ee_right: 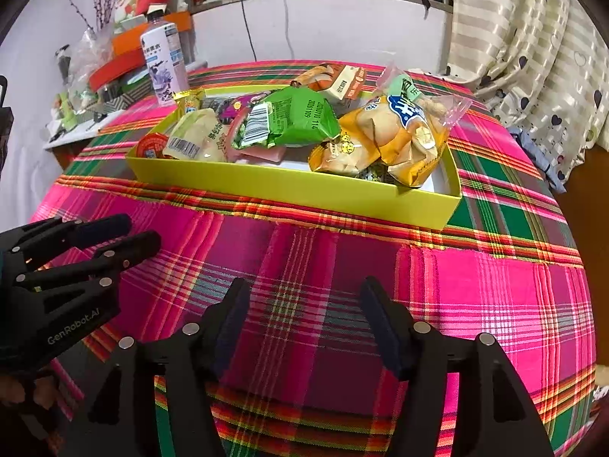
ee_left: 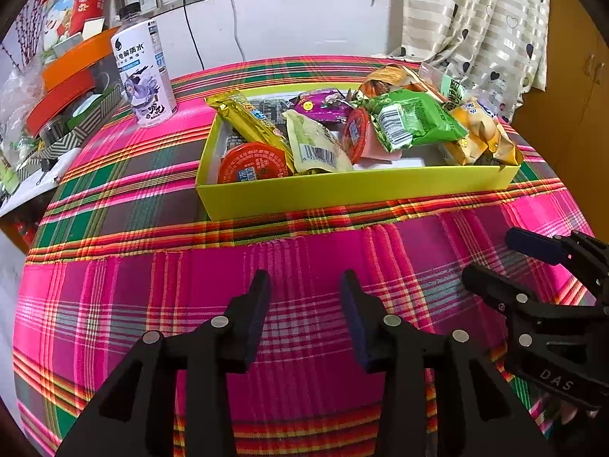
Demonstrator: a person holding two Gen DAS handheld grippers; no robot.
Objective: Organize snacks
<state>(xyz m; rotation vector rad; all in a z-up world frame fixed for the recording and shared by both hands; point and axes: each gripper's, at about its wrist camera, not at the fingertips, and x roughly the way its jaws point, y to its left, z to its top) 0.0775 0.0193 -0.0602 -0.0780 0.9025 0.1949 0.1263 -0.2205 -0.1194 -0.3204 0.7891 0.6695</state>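
A yellow-green box point(ee_left: 354, 190) point(ee_right: 297, 188) sits on the plaid tablecloth point(ee_left: 304, 251) and holds several snacks: a green packet point(ee_left: 418, 122) point(ee_right: 293, 116), yellow bags point(ee_left: 475, 133) point(ee_right: 384, 141), a pale packet point(ee_left: 316, 143) point(ee_right: 194, 139), red-lidded cups point(ee_left: 253, 162) point(ee_right: 152, 144), a gold bar point(ee_left: 247, 118) and a purple packet point(ee_left: 323, 104). My left gripper point(ee_left: 304, 285) is open and empty, over the cloth in front of the box; it also shows in the right wrist view point(ee_right: 125, 234). My right gripper point(ee_right: 304, 291) is open and empty beside it, and also shows in the left wrist view point(ee_left: 495, 255).
A white drink bottle point(ee_left: 142, 72) point(ee_right: 165, 64) stands at the table's back left. Orange and red boxes and clutter point(ee_left: 64, 83) sit on a side shelf at left. A curtain point(ee_left: 475, 19) hangs at right. The wall and window bars are behind.
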